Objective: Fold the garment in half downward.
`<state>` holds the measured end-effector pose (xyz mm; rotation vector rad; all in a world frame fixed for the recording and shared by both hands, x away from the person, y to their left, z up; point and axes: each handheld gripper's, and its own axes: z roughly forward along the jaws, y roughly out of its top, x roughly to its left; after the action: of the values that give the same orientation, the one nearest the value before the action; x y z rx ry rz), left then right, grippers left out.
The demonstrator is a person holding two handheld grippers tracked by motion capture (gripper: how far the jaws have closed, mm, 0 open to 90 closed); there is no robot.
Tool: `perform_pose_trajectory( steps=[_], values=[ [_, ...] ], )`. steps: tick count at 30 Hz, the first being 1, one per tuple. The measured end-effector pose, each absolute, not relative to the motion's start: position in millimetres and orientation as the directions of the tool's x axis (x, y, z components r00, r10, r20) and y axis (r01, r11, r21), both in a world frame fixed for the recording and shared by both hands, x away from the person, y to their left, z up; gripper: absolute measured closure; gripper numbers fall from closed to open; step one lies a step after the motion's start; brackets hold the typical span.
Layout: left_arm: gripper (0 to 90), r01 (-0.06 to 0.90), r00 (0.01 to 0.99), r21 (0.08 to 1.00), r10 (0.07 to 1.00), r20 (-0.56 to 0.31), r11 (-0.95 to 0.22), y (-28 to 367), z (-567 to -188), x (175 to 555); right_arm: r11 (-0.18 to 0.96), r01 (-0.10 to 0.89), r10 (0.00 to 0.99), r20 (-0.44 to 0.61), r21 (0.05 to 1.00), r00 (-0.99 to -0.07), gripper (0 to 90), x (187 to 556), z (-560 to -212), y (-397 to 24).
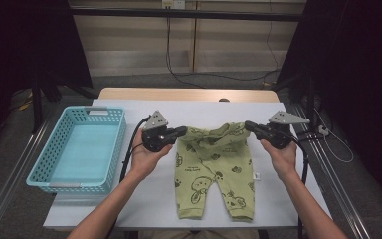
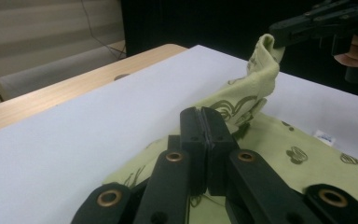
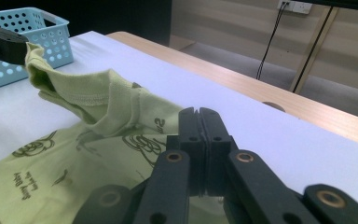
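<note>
A pair of little green pants (image 1: pixel 214 169) lay flat on the white table cover (image 1: pixel 288 189), with the two legs pointing toward the person and the waist at the far end. The pants had dark cartoon drawings all over them. A small white tag (image 1: pixel 256 176) stuck out from the side of one leg. The left gripper (image 1: pixel 181 132) was at the left corner of the waist, and its jaws were squeezed tight together on the cloth there. The right gripper (image 1: pixel 249 126) was at the right corner of the waist, and its jaws were squeezed tight on the cloth too. Between the two grippers the waist was lifted a bit off the table and looked bunched and wrinkled. In the left gripper view, the left gripper's own black jaws (image 2: pixel 207 122) were pressed together with green cloth right at their tips, and far off the other gripper pinched a raised corner of the pants. In the right gripper view, the same was seen the other way round, with the closed jaws (image 3: pixel 199 122) over the cloth. A light blue basket (image 1: pixel 110 149) with holes in its sides sat on the left of the table, well apart from the pants.
</note>
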<state>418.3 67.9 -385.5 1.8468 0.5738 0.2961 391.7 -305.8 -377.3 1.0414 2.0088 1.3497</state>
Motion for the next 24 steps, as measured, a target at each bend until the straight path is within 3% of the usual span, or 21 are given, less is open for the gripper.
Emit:
perform_pose_trajectory(
  steps=[24],
  values=[
    [89.0,0.228,0.866,0.928,0.496,-0.055,-0.295,75.9,-396.8,389.4,0.251,0.316,0.778,0.003,0.915,-0.628,89.6,353.7,-384.6,-308.2]
  ],
)
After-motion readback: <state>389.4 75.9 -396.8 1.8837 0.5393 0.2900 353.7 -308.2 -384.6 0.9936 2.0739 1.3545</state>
